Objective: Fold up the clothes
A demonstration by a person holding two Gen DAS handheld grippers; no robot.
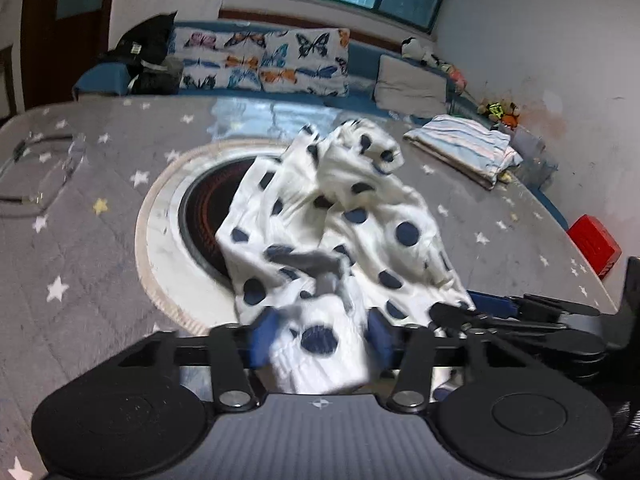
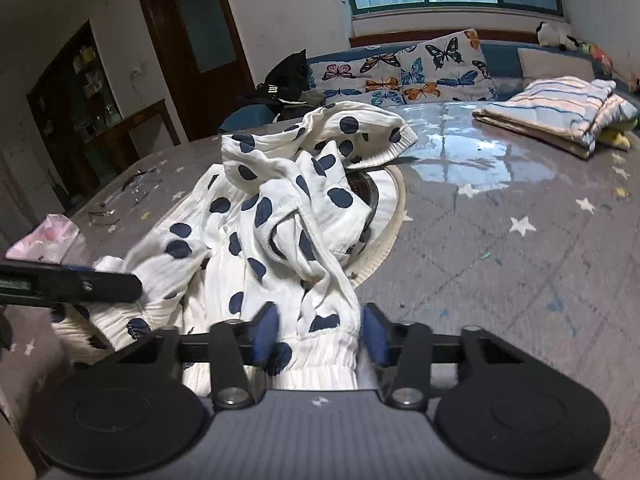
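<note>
A crumpled white garment with navy polka dots (image 1: 340,216) lies on the grey star-patterned table (image 1: 100,240), partly over a round inset burner. My left gripper (image 1: 320,340) has its blue pads on either side of the garment's ribbed waistband edge. My right gripper (image 2: 320,336) also holds a ribbed band of the same garment (image 2: 280,208) between its blue pads. The right gripper shows at the right of the left wrist view (image 1: 500,312); the left gripper shows at the left of the right wrist view (image 2: 80,284).
A folded striped garment (image 1: 468,148) lies at the table's far right and also shows in the right wrist view (image 2: 560,116). A red box (image 1: 596,244) sits off the right edge. Glasses (image 2: 104,212) and a pink bag (image 2: 44,240) lie at left. A butterfly-print sofa (image 1: 264,60) stands behind.
</note>
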